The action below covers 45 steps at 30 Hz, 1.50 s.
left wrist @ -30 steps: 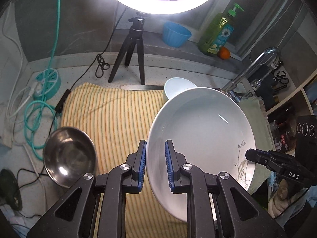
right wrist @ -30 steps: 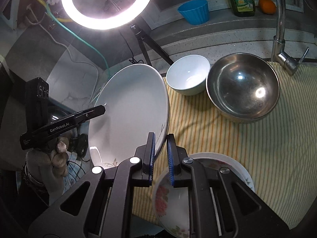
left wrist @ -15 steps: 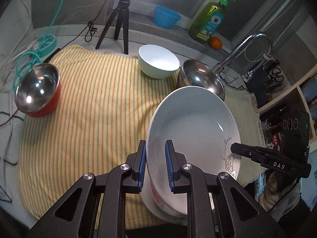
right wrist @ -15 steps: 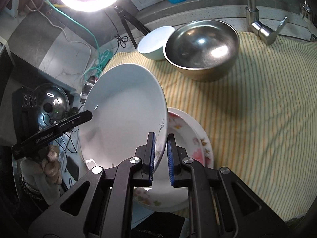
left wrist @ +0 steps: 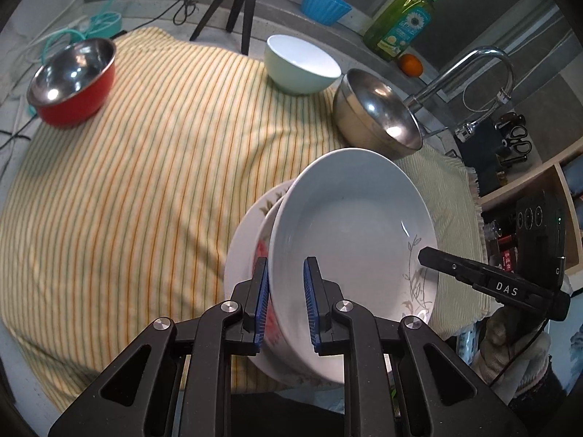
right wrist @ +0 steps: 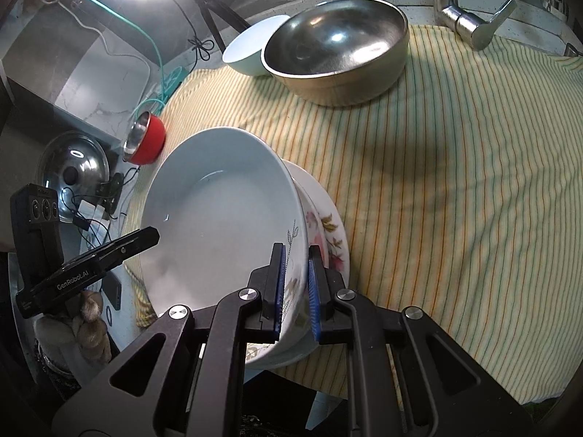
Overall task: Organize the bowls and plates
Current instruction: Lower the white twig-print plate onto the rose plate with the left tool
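A large white bowl (left wrist: 349,225) with a faint leaf sprig near its rim was held between both claws, tilted and partly over a flowered plate (left wrist: 251,233) that lay on the striped cloth (left wrist: 145,182) covering the worktop. The left claw (left wrist: 286,302) was closed on one edge of the bowl's rim, its blue pads on either side of the wall. The right claw (right wrist: 296,284) was clamped on the opposite edge, just by the leaf pattern, with its jaws nearly together around the thin rim. In the left wrist view the right claw's black tip was seen at the bowl's far edge; in the right wrist view the left claw's tip was seen the same way. Whether the bowl's underside already touched the plate could not be told.

Farther back on the cloth a pale green bowl (left wrist: 300,65) stood just beside a large steel bowl (left wrist: 377,113), the two apparently touching. A small red bowl (left wrist: 73,80) with a steel inside stood well apart at the cloth's far left corner. Behind them a blue cup (left wrist: 324,3), a green soap bottle (left wrist: 400,22), an orange (left wrist: 411,65) and a tap (left wrist: 470,69) were seen along the back ledge.
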Tool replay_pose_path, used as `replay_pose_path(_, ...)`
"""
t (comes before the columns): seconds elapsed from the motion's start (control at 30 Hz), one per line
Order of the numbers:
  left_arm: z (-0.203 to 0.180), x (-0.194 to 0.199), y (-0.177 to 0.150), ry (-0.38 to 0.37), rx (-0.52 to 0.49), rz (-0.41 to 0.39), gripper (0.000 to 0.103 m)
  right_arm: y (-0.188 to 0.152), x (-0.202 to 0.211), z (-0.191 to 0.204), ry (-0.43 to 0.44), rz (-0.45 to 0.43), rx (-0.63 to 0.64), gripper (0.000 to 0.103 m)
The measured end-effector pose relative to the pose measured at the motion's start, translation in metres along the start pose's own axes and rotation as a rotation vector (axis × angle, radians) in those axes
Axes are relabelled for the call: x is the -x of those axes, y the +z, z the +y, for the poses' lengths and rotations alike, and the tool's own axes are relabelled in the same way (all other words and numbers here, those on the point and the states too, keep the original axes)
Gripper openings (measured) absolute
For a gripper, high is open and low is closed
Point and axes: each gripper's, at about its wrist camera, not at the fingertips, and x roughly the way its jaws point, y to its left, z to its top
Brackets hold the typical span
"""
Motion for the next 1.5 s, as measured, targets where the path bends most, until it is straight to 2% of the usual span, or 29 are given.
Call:
replay_pose_path(0.3, 0.005, -0.004, -0.011, 0.000, 0.037, 0.013, 0.016, -0.002, -0.006, -0.001, -0.012, 0.019, 0.014, 0.012)
replay_pose_path(0.9, 0.004, -0.010, -0.014, 0.019, 0.027, 0.034, 0.016, -0.003, -0.015, 0.004, -0.048, 0.030, 0.044, 0.014)
replay_pose_path(1.0, 0.002, -0.011, -0.014, 0.028, 0.020, 0.035, 0.016, -0.004, -0.015, 0.008, -0.076, 0.028, 0.068, 0.014)
replay_pose_path(1.23, -0.002, -0.011, -0.015, 0.050, 0.002, 0.036, 0.016, -0.004, -0.017, 0.017, -0.126, 0.027, 0.126, 0.022)
replay_pose_path(1.5, -0.005, -0.011, -0.016, 0.075, -0.025, 0.041, 0.016, -0.005, -0.019, 0.021, -0.161, 0.026, 0.161, 0.023)
